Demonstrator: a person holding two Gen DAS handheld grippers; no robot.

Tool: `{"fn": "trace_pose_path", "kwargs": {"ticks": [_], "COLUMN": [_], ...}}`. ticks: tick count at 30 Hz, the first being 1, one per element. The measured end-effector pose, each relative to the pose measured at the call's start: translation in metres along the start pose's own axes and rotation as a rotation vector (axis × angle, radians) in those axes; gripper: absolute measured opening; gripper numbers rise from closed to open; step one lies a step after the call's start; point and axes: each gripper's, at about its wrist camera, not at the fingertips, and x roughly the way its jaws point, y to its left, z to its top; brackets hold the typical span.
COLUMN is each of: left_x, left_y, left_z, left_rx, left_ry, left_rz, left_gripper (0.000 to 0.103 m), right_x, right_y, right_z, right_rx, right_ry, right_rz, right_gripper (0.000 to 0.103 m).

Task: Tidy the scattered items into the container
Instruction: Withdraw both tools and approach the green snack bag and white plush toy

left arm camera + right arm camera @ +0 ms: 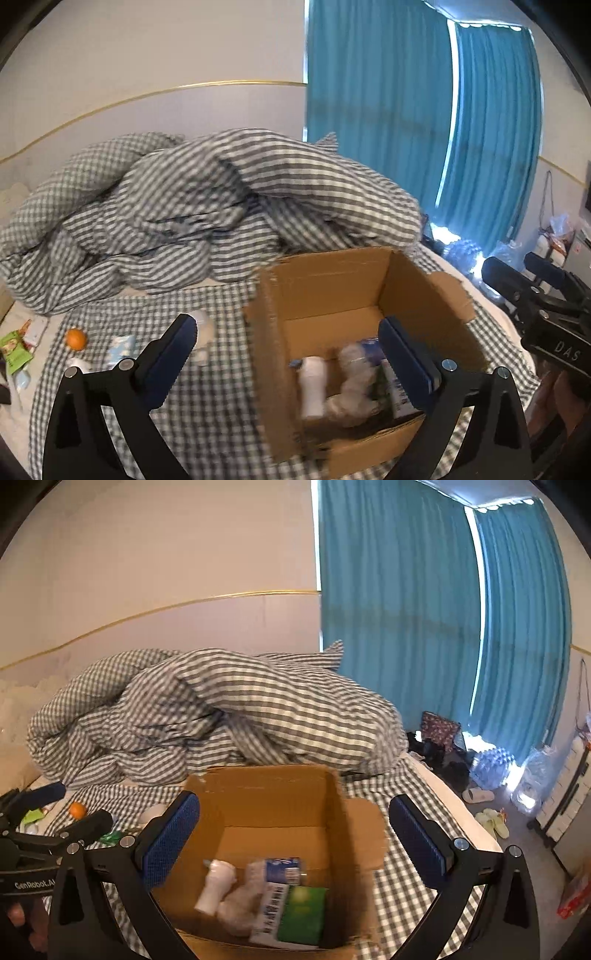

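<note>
Hovering both grippers over the cardboard box; left gripper and right gripper gape wide, empty. I note the orange lies on the bedsheet, left of the box, nearer my left gripper.

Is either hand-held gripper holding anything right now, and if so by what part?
Nothing is held. The left hand-held gripper and the right hand-held gripper are both open over the cardboard box.

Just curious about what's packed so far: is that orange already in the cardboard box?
No, the orange lies on the checked sheet left of the box, well outside it.
</note>
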Motion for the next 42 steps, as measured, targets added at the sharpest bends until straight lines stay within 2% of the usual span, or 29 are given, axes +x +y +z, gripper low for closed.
{"fn": "trace_pose_path", "kwargs": {"ticks": [13,22,31,38,42], "left_x": [-0.051,-0.073,-0.064,-0.039,-0.02], "left_y": [0.133,0.209,0.252,0.289,0.304], "left_z": [-0.015,-0.031,-0.056,-0.077,-0.085], "left_rx": [-0.131,-0.212,-0.222,-0.258,-0.258], "left_ry": [-0.037,-0.044,-0.01,0.038,0.064], "left_rz": [0.168,0.263,0.313,0.306,0.328], "left_gripper": [0.103,0.103,0.103,0.103,0.103], "right_x": [-0.014,-0.011,0.008,0.041,0.059], "right_y": [0.102,0.163,0.211,0.246,0.262], "right_z": [0.013,0.015,0.005,-0.01,-0.018], "right_rx": [-0.057,-0.095,-0.136,-0.163,-0.169], "right_ry": [-0.026,-0.023,0.016,0.077,0.105], "right_rz": [0.135,0.214,0.262,0.289,0.3], "right_gripper": [0.103,0.103,0.103,0.103,0.103]}}
